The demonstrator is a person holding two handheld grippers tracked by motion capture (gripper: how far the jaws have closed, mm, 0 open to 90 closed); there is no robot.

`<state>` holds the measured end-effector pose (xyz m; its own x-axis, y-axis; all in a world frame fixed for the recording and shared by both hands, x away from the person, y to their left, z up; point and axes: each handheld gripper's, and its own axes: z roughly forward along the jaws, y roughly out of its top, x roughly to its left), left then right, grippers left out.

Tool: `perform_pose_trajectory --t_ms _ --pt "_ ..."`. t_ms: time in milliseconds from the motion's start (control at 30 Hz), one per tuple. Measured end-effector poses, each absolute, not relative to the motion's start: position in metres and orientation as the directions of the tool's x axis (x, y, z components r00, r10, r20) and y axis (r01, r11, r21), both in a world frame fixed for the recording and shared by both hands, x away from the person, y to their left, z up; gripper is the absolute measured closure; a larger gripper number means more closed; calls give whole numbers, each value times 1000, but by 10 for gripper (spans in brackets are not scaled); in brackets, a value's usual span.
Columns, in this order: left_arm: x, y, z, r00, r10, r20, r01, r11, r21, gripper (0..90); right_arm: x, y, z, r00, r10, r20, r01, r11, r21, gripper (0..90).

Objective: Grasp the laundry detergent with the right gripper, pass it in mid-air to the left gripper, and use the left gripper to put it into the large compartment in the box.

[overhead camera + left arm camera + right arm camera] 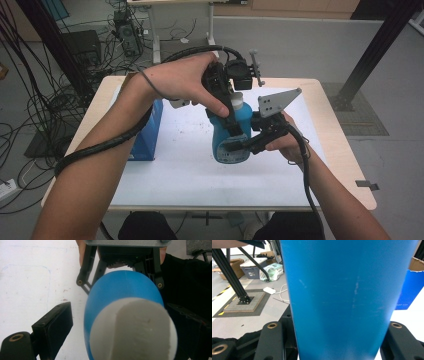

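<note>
Blue bottle with a white cap, upright above the white mat.
Its smooth blue body sits between the right gripper's 2 black fingers, while the rounded white cap rises between the left gripper's fingers.

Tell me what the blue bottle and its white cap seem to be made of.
The blue bottle looks like matte moulded plastic: even colour, faint scuffs, a thin seam line seen from the left gripper view. Its white cap seems plastic too, dull and slightly rough, though blur leaves that open.
</note>
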<state>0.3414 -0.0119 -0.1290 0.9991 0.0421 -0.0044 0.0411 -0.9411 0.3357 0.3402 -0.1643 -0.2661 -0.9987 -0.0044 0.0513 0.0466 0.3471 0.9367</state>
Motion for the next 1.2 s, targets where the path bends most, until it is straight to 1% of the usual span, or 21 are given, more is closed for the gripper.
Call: perform_pose_trajectory --t_ms 533,633,1200 --pt "339 -11 -128 999 36 -5 36 -938 344 109 340 -164 -266 -999 -3 52 48 346 937 443" --pt "339 -11 -127 999 31 -7 31 -942 334 114 340 -163 -266 -999 -1 50 47 348 936 443" --pt "340 -15 -129 1000 28 -10 30 -949 315 231 339 -163 -266 -999 -7 51 46 349 936 443"
